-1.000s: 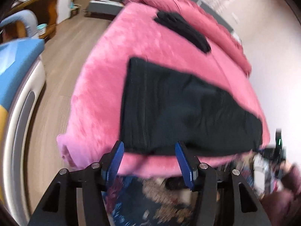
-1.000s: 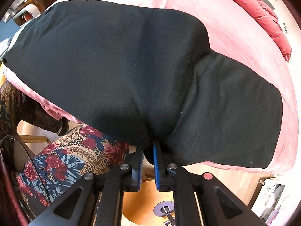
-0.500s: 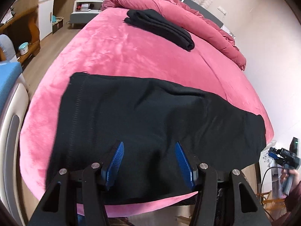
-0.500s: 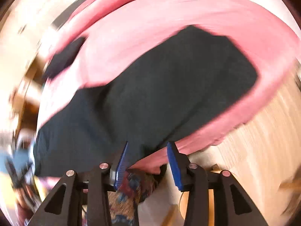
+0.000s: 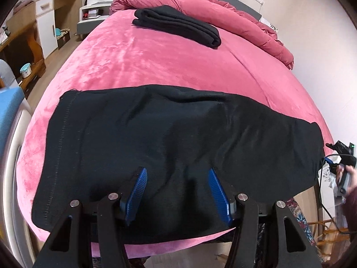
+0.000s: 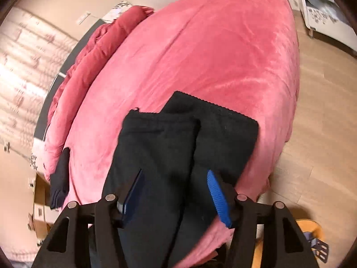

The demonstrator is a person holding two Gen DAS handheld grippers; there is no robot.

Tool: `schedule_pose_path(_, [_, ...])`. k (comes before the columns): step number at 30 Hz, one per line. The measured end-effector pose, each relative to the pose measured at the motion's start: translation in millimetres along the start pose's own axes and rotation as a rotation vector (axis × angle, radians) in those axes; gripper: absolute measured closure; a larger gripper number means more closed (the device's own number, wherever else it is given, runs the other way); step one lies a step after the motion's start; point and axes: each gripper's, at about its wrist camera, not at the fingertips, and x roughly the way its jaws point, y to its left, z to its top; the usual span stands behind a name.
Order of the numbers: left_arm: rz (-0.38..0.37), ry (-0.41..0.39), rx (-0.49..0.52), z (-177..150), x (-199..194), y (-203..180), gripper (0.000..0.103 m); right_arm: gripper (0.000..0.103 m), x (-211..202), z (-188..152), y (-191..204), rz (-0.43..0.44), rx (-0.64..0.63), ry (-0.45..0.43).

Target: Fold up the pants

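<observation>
Both claws hang over the near edge of the pink bed (image 5: 138,67). Spread wide, the left claw (image 5: 177,192) has black cloth under it but pinches nothing. The right claw (image 6: 175,195) is opening its jaws; fabric lies below them, not gripped by the blue pads (image 6: 217,198).

Black pants (image 5: 169,147) lie flat along the bed's near edge, long axis running across the left wrist view, stitched hem end at the left, the other end reaching the right edge of the mattress. From the right wrist view the legs (image 6: 189,138) lie one upon the other, ends pointing away.

Further up the bed rests a folded black garment (image 5: 178,25), well apart, with a rolled red duvet (image 5: 223,11) behind it. A hand (image 5: 347,178) holds the right device beside the bed.
</observation>
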Motion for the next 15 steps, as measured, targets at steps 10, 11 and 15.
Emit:
schedule_pose_path(10, [0.183, 0.002, 0.010, -2.3, 10.4, -4.8, 0.044, 0.069, 27.8, -2.5, 23.3, -0.067, -0.090, 0.041])
schedule_pose_path(11, [0.201, -0.002, 0.015, -3.3, 9.5, -5.5, 0.044, 0.071, 27.4, -2.5, 25.7, -0.074, -0.098, 0.040])
schedule_pose_path(15, [0.242, -0.003, 0.024, -5.0, 8.7, -7.4, 0.044, 0.087, 23.6, -2.7, 34.2, -0.106, -0.145, 0.042])
